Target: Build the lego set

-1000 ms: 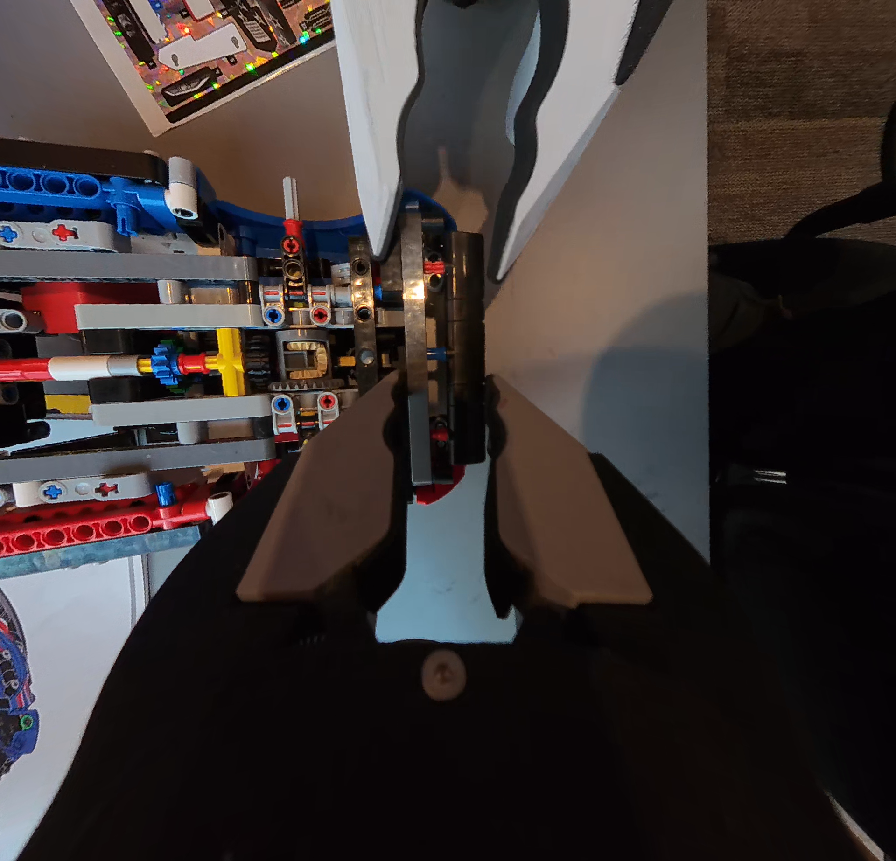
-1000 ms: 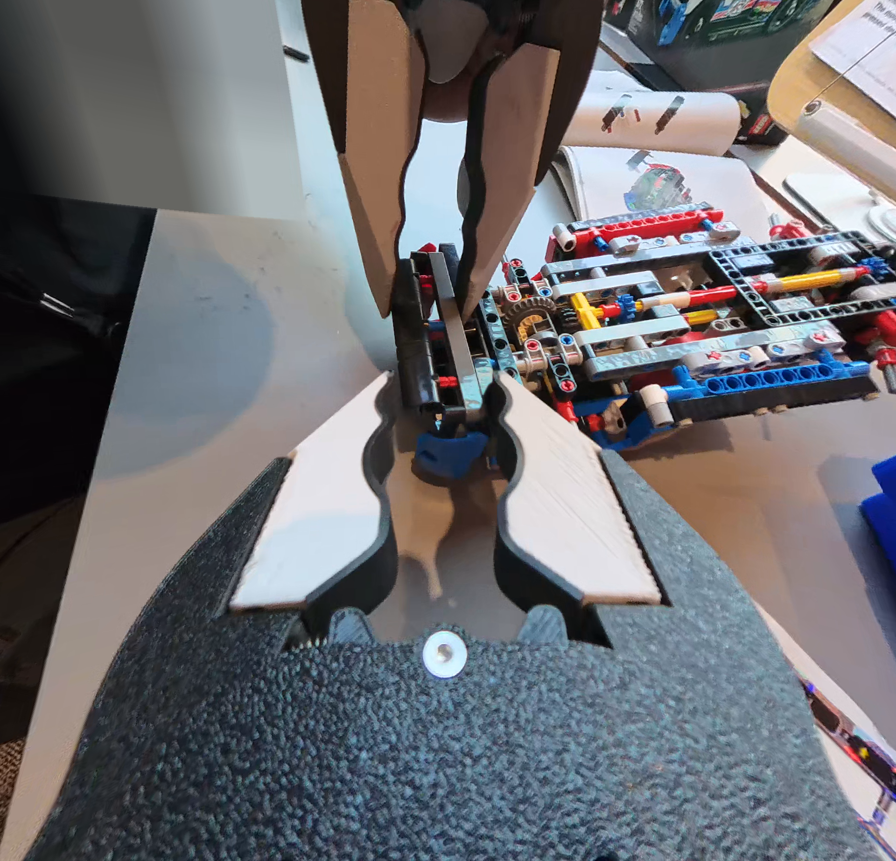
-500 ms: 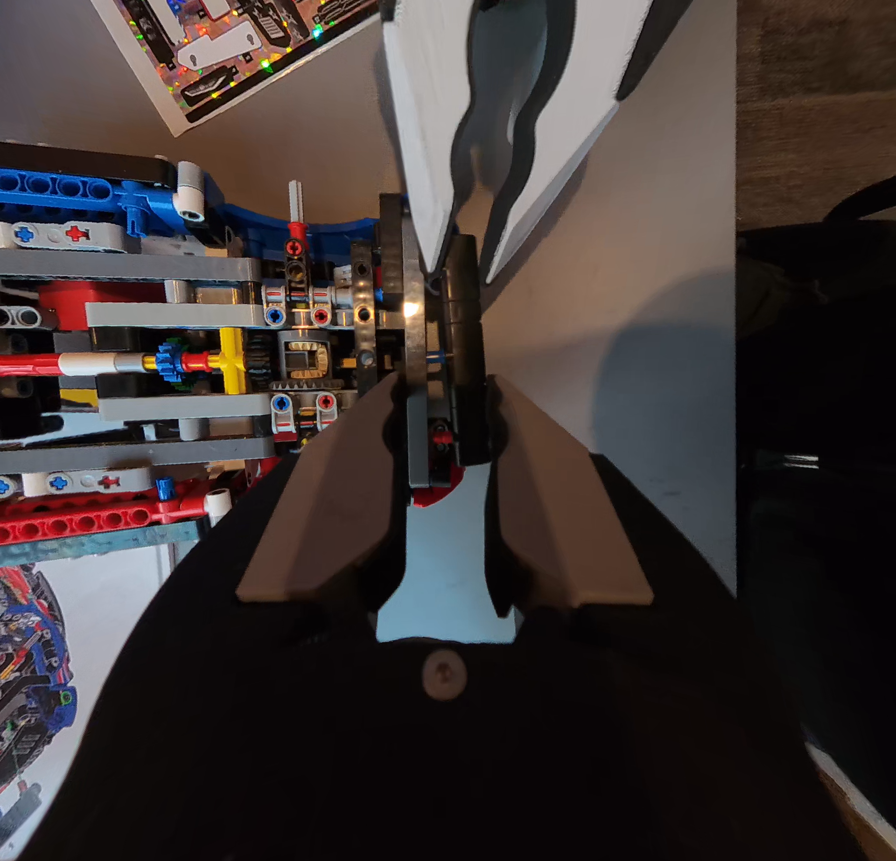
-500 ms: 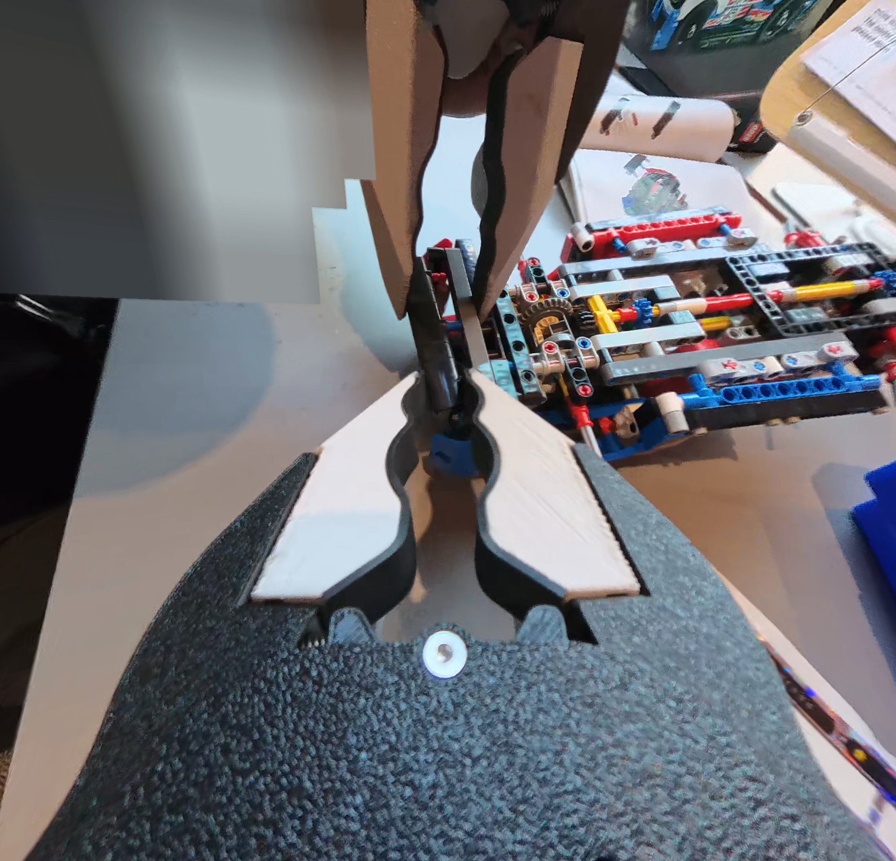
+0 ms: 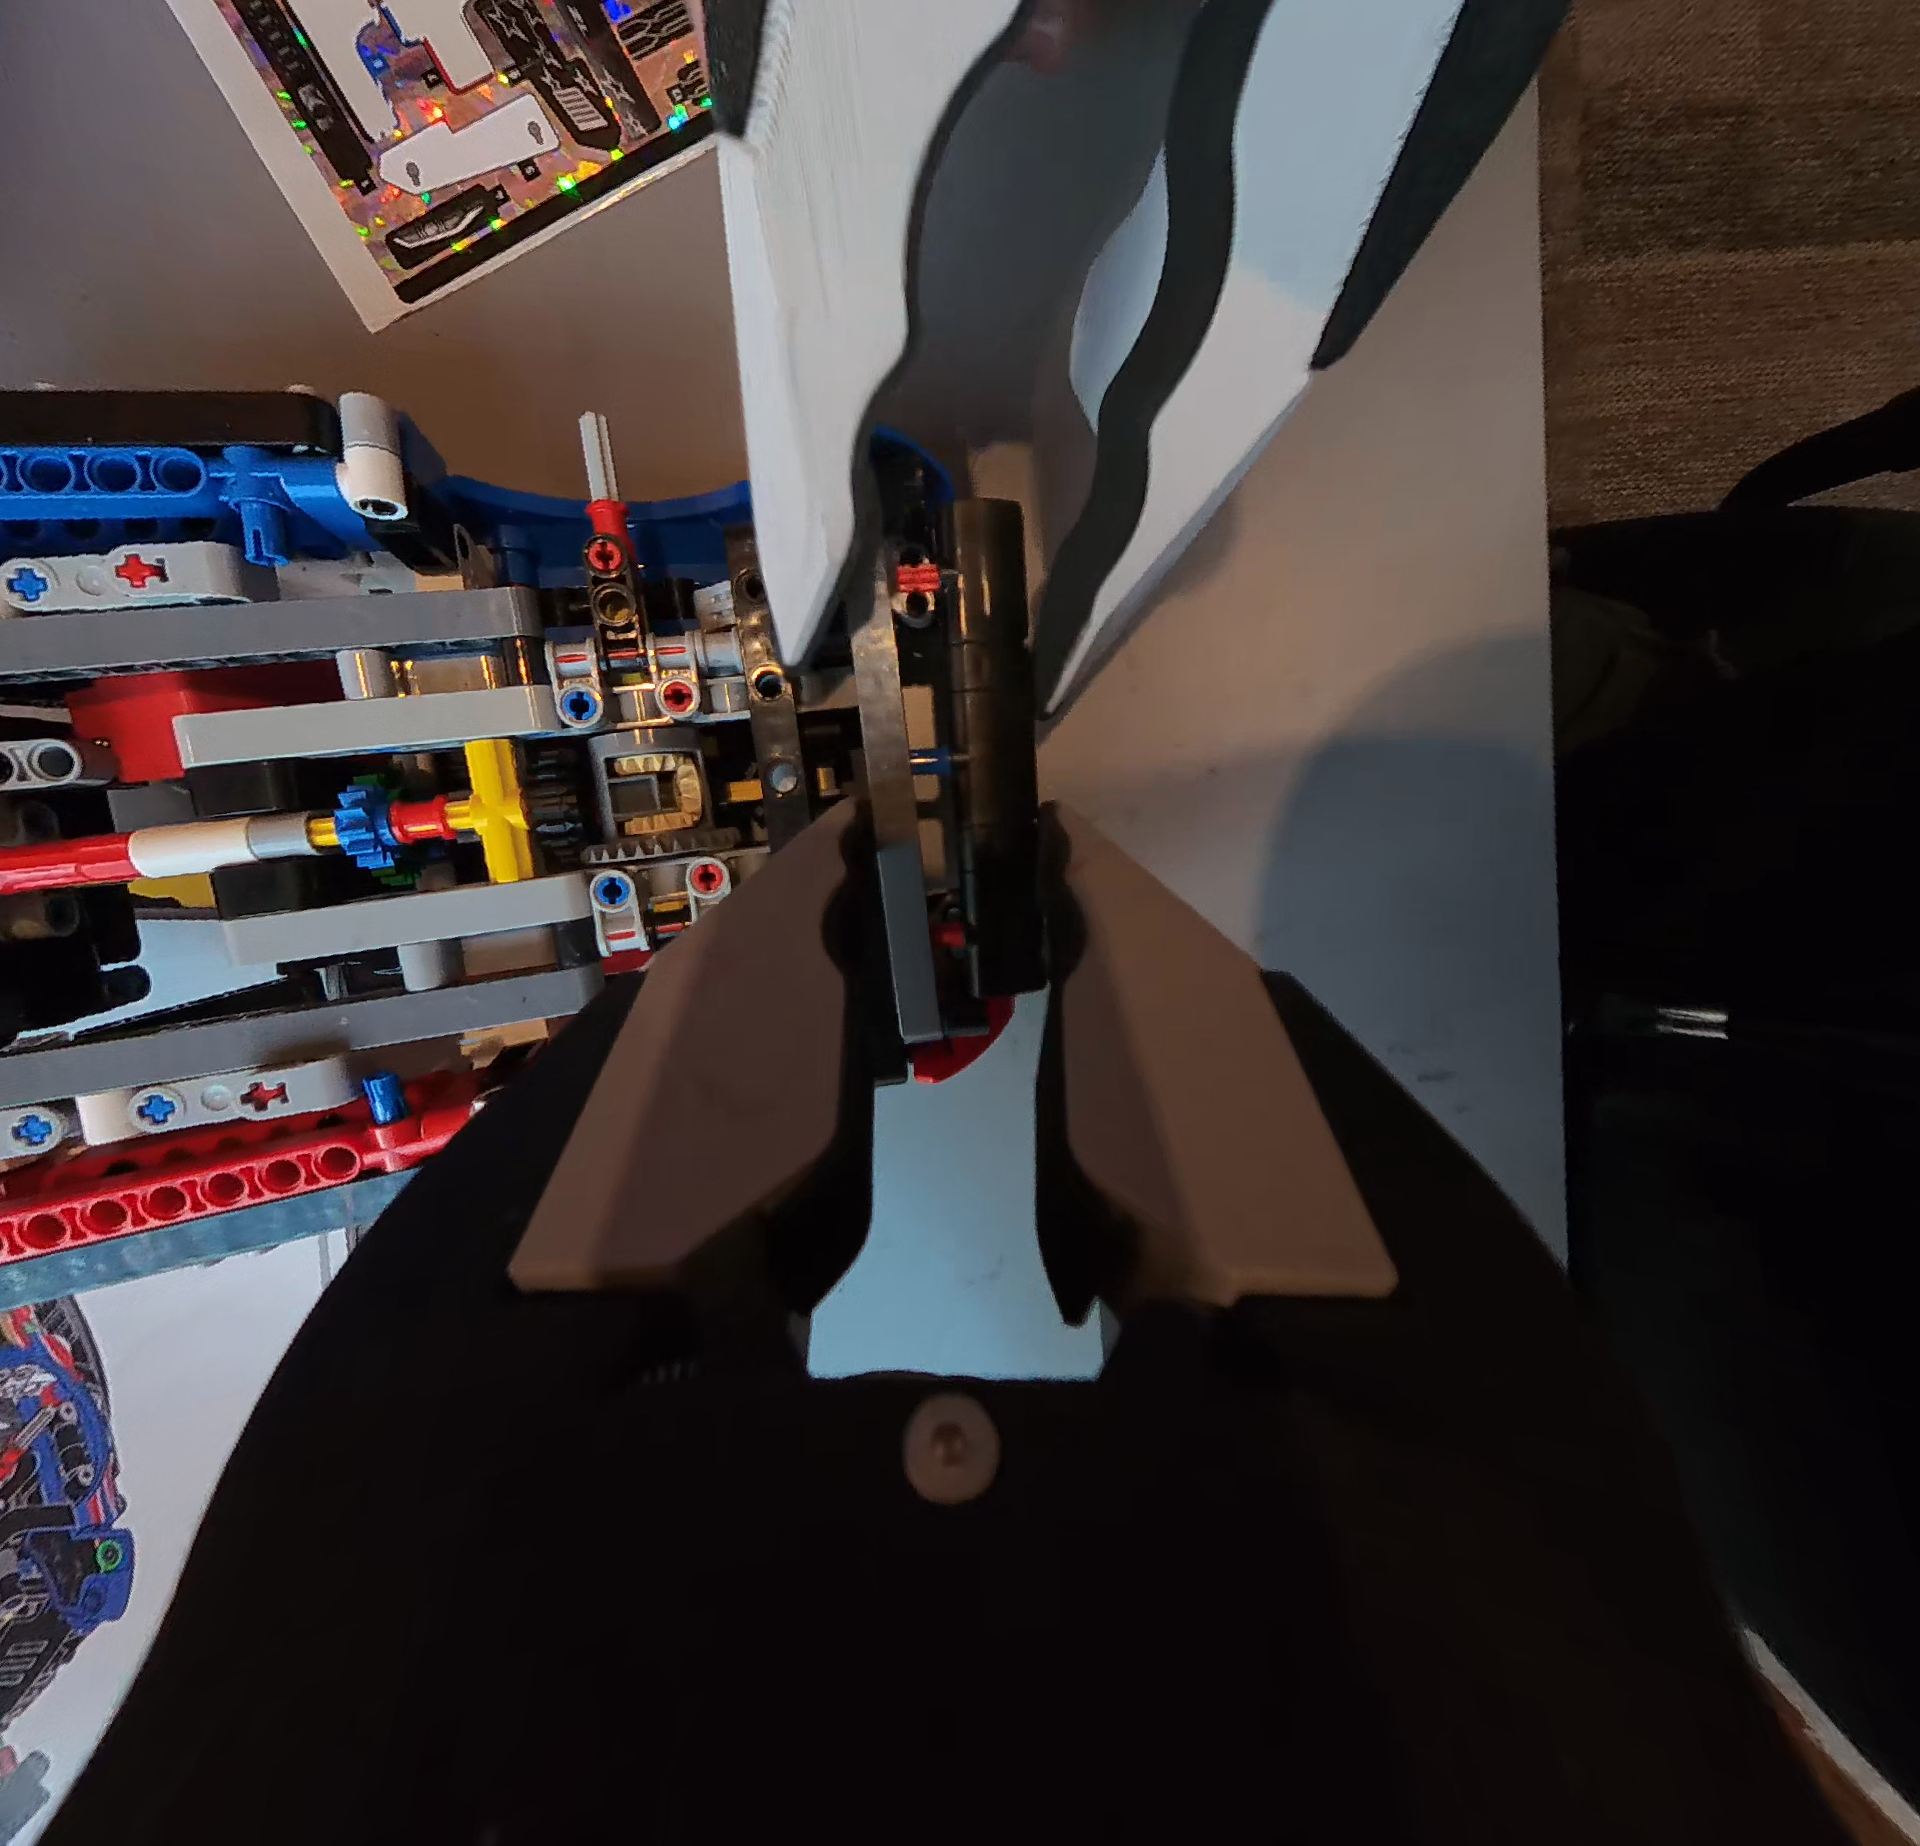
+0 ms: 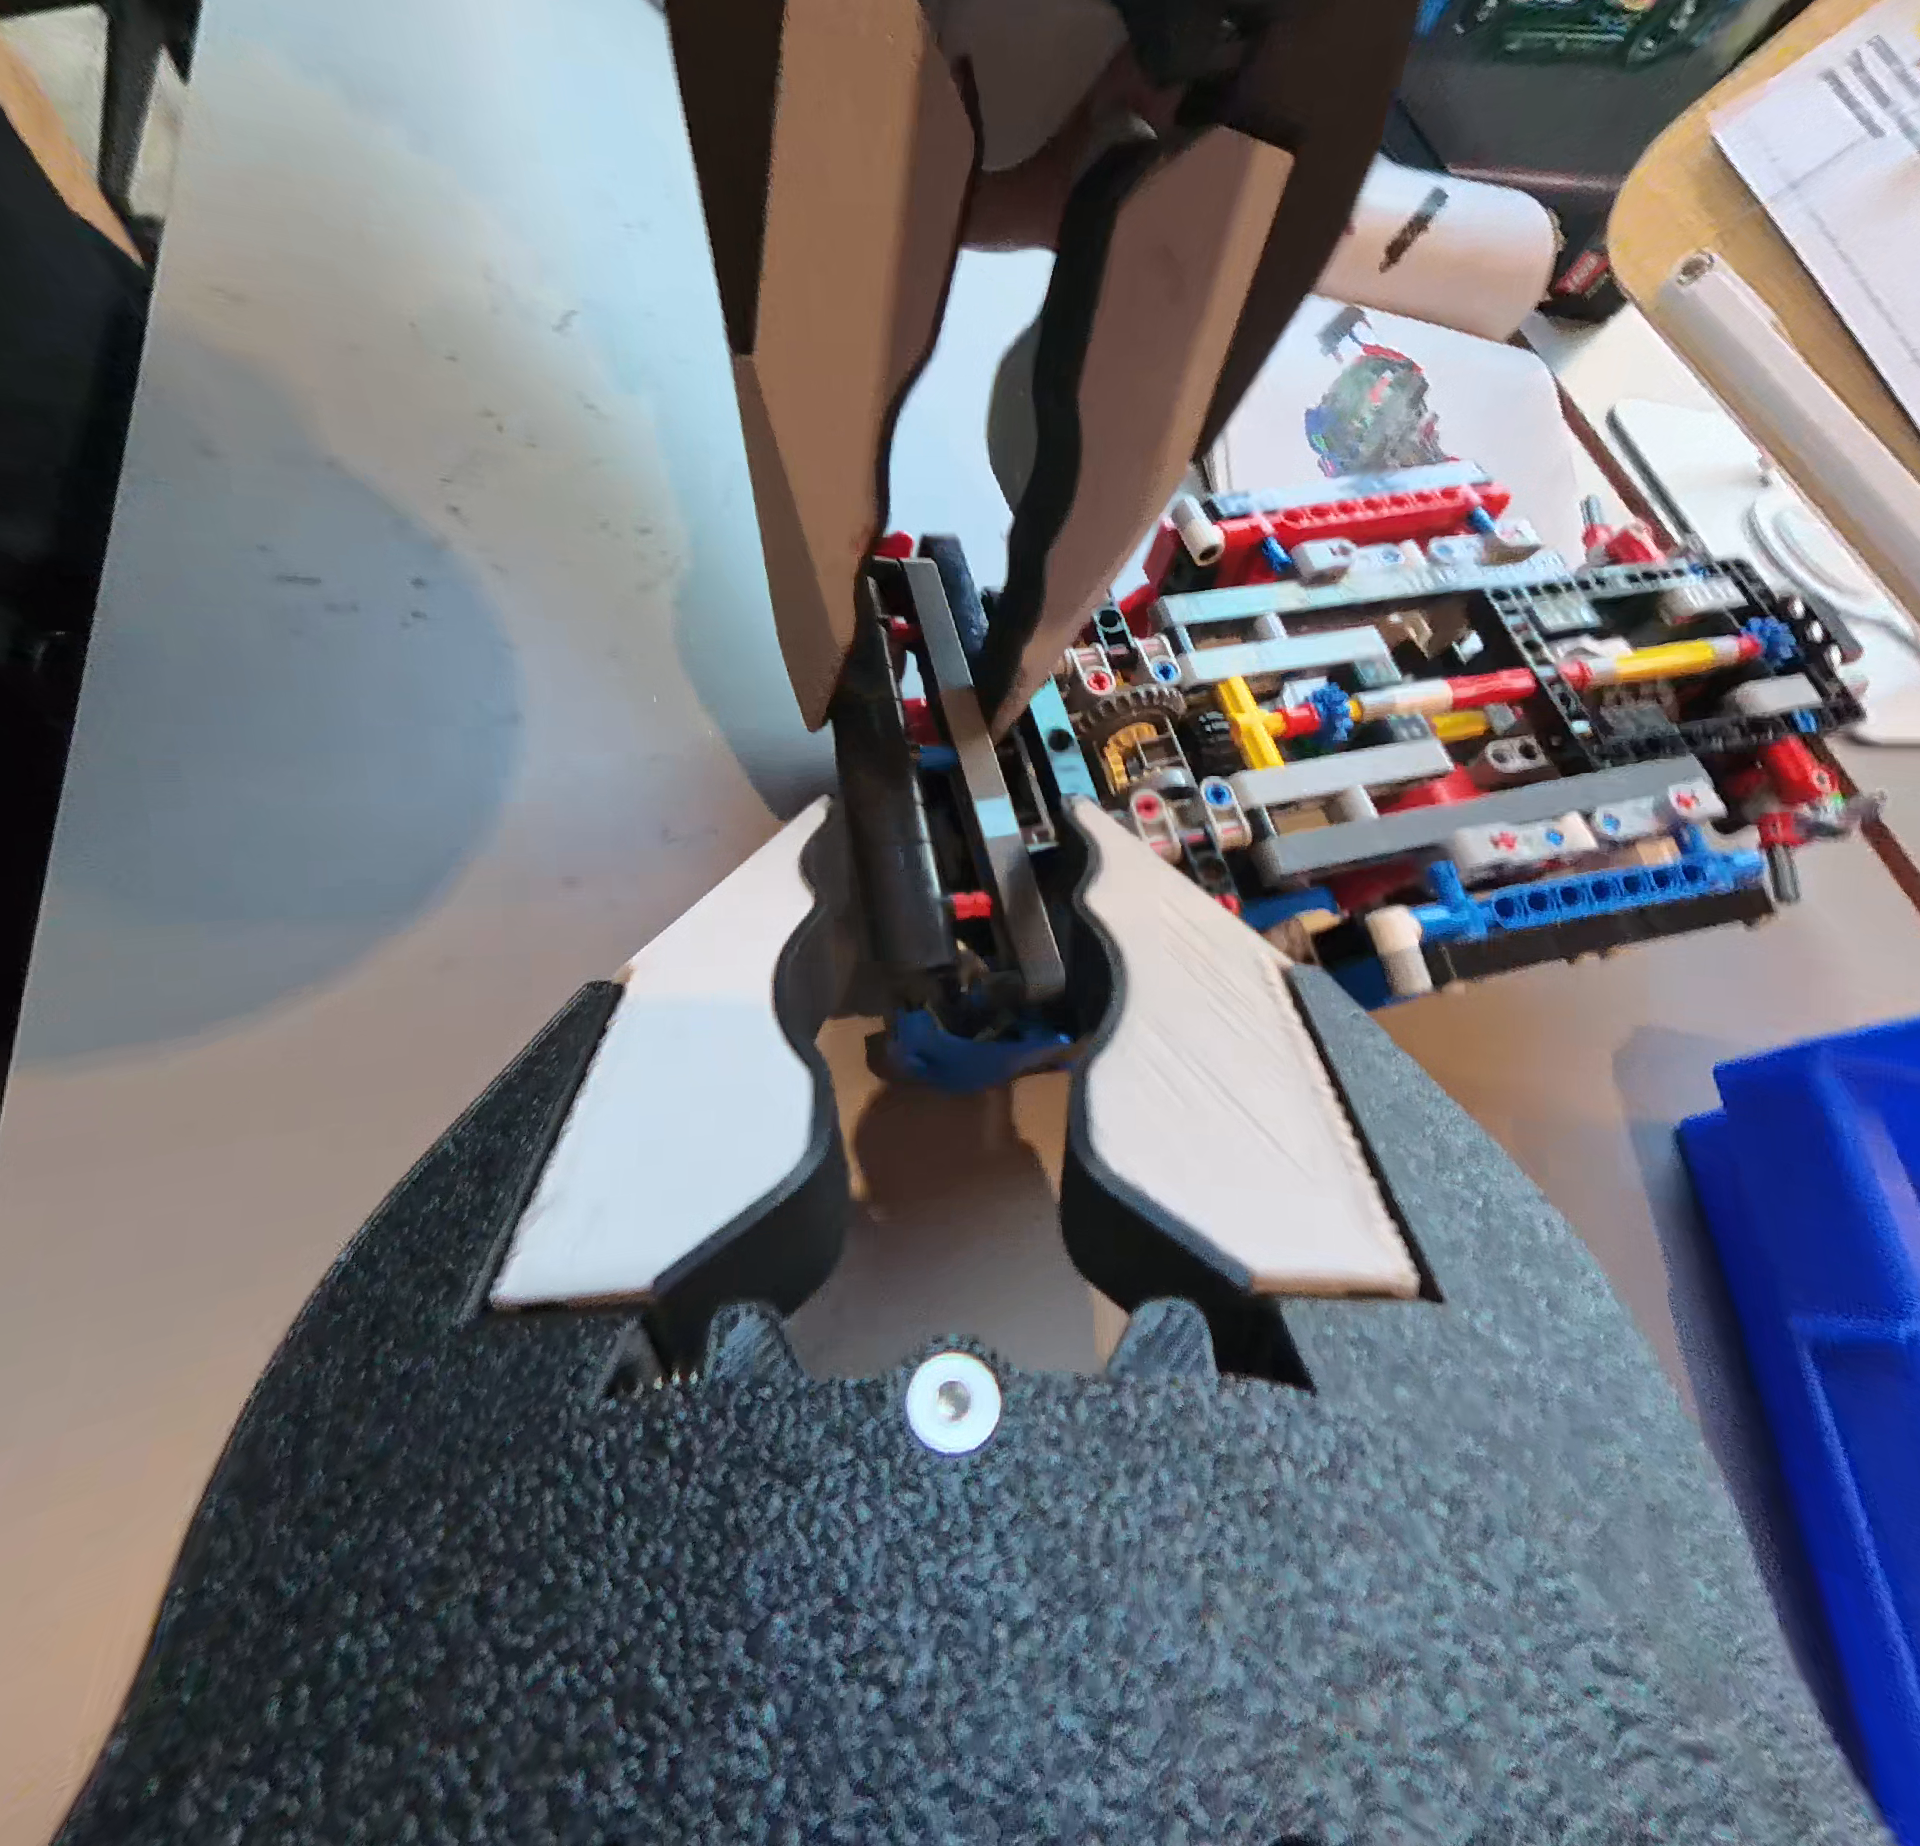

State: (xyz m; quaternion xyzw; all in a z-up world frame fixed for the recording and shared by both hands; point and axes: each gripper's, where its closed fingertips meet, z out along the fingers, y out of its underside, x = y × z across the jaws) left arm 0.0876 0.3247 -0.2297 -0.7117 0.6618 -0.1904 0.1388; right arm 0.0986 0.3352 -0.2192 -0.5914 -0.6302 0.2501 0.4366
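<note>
A long lego chassis (image 5: 416, 757) of grey, red, blue and black beams lies on the pale table; it also shows in the right wrist view (image 6: 1455, 757). Its near end is an upright black and grey end section (image 5: 987, 653), also in the right wrist view (image 6: 894, 861). My left gripper (image 5: 951, 820), with brown fingers, is shut on one end of this section. My right gripper (image 6: 948, 809), with white fingers, is closed around the other end from the opposite side. Each gripper shows in the other's view: the right one (image 5: 925, 679), the left one (image 6: 909, 721).
A shiny sticker sheet (image 5: 436, 103) lies beyond the chassis. An open instruction booklet (image 6: 1382, 414) lies behind it. A blue bin (image 6: 1829, 1329) stands at the right. The table edge (image 5: 1538, 757) runs close beside the end section, with dark floor beyond. Less than 4 cm separates the two grippers' tips.
Half a second ago the right gripper's fingers were pinched narrower on the black outer beam. Now they span the whole end section again, as one second ago. The left gripper has kept its hold.
</note>
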